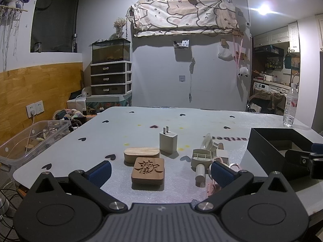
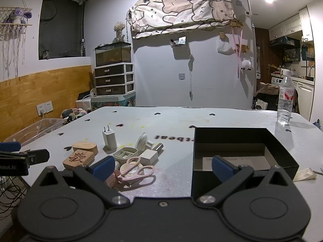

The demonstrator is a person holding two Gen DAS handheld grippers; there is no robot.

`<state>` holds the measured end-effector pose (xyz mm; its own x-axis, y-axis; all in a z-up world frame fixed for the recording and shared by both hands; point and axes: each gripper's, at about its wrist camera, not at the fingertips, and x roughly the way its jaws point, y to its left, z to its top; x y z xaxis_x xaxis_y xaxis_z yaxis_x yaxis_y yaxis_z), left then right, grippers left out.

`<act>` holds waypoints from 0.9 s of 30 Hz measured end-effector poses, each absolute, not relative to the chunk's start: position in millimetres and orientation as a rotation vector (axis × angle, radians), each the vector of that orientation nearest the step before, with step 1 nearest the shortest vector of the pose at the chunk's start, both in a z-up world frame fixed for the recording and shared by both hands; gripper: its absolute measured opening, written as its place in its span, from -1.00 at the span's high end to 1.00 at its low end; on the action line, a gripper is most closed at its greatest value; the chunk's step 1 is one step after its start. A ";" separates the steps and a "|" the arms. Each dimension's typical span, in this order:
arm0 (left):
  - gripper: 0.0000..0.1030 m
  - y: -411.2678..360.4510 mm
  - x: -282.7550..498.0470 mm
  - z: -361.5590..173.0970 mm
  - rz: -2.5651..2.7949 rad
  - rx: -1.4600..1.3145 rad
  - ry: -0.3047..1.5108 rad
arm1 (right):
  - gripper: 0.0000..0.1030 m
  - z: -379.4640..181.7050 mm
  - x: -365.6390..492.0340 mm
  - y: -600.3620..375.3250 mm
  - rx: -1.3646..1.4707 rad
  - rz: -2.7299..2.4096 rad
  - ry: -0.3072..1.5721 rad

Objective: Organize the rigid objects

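A carved square wooden block lies near the table's front edge, between my left gripper's open fingers. Behind it sit an oval wooden box and a white plug charger. To the right are a grey organiser piece, a white cube, pink scissors on a tape roll and a round mirror. An open black box stands at the right. My left gripper and right gripper are open and empty.
A water bottle stands at the far right of the table. A clear plastic bin sits left of the table, below its edge. A paper scrap lies right of the black box. Drawers and a fish tank stand by the back wall.
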<state>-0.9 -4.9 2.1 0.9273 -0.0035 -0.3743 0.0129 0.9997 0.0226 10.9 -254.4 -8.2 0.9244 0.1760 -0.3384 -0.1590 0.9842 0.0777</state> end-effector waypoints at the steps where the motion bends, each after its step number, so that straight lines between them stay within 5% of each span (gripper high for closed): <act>1: -1.00 -4.8 -0.9 2.1 -0.008 0.025 0.384 | -1.00 -8.2 10.8 -254.4 0.049 0.172 0.352; 27: -1.00 -6.6 0.1 3.4 -0.009 0.024 0.381 | -1.00 -7.0 9.2 -257.8 0.050 0.172 0.351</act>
<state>0.1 -6.6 3.4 0.9281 -0.0038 -0.3722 0.0129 0.9997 0.0221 9.2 -257.8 -7.0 0.9247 0.1764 -0.3373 -0.1591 0.9841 0.0783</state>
